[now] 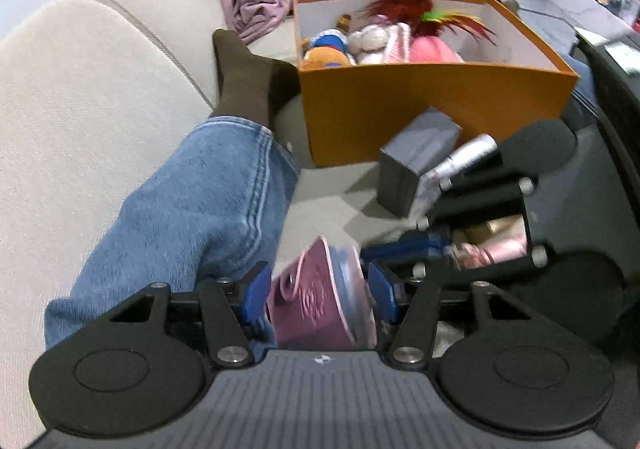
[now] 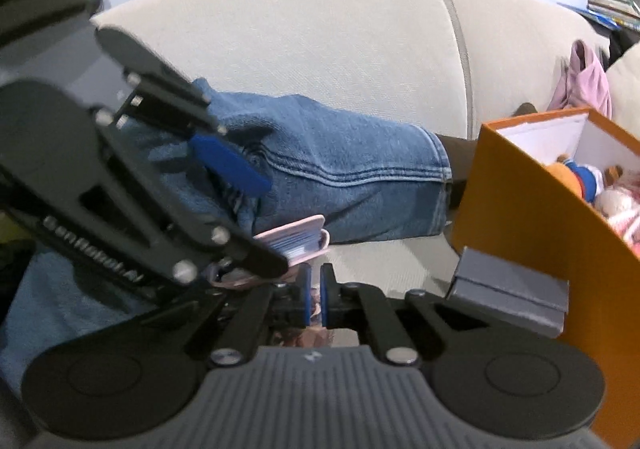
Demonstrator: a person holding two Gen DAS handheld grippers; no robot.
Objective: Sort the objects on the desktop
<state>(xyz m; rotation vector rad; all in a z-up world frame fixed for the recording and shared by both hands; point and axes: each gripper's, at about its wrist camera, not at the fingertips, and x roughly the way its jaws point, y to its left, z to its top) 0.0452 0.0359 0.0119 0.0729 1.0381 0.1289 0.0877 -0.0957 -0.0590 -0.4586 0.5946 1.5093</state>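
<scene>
Holding a small pink notebook (image 1: 320, 293) between its pads, the left gripper (image 1: 318, 299) is hovering over the sofa; the right gripper (image 2: 316, 299) is pinched shut; next, probably, carrying toward the orange box (image 1: 432, 101) at one o'clock.

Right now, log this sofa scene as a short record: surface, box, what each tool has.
surface: beige sofa, a jeans leg lying across it
box: orange box, open, plush toys inside
grey box: grey box beside the orange box
left tool: left tool around a pink book
right tool: right tool shut, contents unclear
</scene>
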